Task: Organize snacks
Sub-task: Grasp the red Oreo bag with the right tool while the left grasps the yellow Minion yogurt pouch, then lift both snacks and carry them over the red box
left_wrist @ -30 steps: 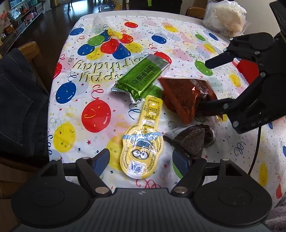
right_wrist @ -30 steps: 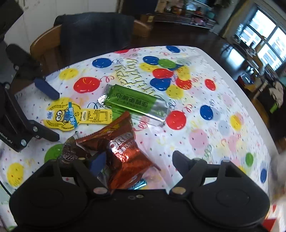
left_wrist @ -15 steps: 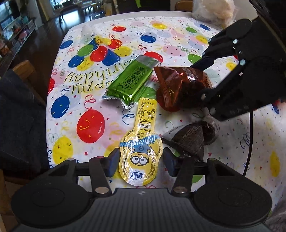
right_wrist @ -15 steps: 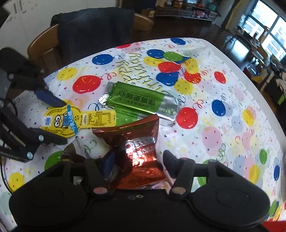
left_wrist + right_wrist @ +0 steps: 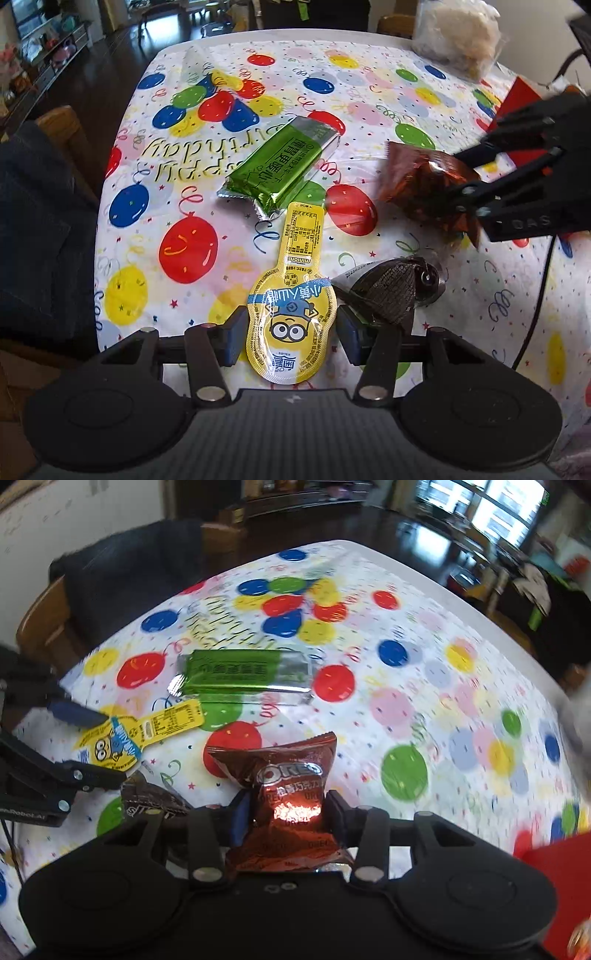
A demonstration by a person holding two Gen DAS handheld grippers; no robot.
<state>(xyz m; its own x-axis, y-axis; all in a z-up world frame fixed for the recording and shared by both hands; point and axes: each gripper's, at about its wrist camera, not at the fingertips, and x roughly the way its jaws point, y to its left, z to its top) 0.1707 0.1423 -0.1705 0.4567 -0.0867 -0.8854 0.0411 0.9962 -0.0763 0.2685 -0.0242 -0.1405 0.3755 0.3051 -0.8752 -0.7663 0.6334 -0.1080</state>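
Surface: Balloon-print cloth (image 5: pixel 258 51) is spread over the counter, with chairs and a dim room seen beyond.
Left tool (image 5: pixel 291 334): its jaws have just been closing and are now pressed on the round end of the yellow Minions pouch (image 5: pixel 291 317), near the close edge.
Right tool (image 5: pixel 288 821): its jaws have just been closing and are now clamped on the brown Oreo bag (image 5: pixel 286 775), to the right of the pouch.
Other snacks: the green bar (image 5: pixel 280 166) lies farther off; a dark wrapper (image 5: pixel 388 288) sits just right of the pouch.
Step advice: each snack is best lifted straight up, so the dark wrapper is not dragged along.
Left view only: a clear bag of white food (image 5: pixel 456 33) at the far right edge is shown.
Right view only: the Oreo lettering is shown.
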